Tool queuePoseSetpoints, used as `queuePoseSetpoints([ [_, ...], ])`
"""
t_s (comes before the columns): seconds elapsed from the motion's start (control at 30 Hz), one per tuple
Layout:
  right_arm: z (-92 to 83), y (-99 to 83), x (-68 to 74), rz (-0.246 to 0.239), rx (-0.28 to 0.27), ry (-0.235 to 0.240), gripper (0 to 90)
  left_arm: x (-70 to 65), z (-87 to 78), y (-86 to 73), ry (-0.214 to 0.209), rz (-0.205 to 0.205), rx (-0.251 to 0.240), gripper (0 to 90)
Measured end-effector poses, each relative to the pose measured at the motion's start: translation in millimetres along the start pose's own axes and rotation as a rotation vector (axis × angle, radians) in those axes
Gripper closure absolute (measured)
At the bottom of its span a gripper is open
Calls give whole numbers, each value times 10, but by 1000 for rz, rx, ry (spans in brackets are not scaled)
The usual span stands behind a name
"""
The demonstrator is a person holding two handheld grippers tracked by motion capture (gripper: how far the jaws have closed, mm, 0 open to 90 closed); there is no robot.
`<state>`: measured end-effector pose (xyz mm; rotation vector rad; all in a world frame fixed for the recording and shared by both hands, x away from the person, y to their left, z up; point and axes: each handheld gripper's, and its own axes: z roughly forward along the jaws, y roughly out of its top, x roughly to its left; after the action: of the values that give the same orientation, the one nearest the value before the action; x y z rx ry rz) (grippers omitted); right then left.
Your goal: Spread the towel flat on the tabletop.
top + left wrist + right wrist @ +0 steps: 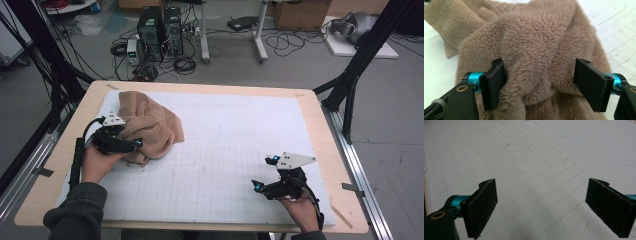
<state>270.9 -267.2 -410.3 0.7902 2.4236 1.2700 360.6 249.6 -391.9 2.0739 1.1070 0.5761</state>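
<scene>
A crumpled tan fleece towel (150, 125) lies at the left back part of the white grid mat (240, 130). My left gripper (131, 138) reaches into its near left edge. In the left gripper view the left gripper (540, 82) has its jaws set wide around a thick fold of the towel (536, 50). The left pad (492, 85) touches the pile; the right pad (590, 83) stands at the fold's side without squeezing it. My right gripper (263, 173) rests low over the mat's near right area, open, and the right gripper (544, 205) has bare mat between its pads.
The mat covers a wooden table (320, 125) with black frame posts at both back corners. Beyond the far edge, computer towers (160, 32) and cables sit on the floor. Open mat stretches between the towel and the right gripper.
</scene>
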Motion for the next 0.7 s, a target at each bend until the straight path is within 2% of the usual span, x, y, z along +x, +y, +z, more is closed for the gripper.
queuePoseSetpoints([
  [0.17,16,-10,2,-1,2,4,97,15,97,-39,10,-7,11,360],
  [0.2,26,-11,6,-1,3,8,97,26,131,-59,10,-24,7,378],
  [0.33,44,-6,17,-4,4,12,97,8,168,-61,18,-15,7,444],
  [0.7,63,20,34,-11,5,21,97,-18,132,-48,8,-12,1,605],
])
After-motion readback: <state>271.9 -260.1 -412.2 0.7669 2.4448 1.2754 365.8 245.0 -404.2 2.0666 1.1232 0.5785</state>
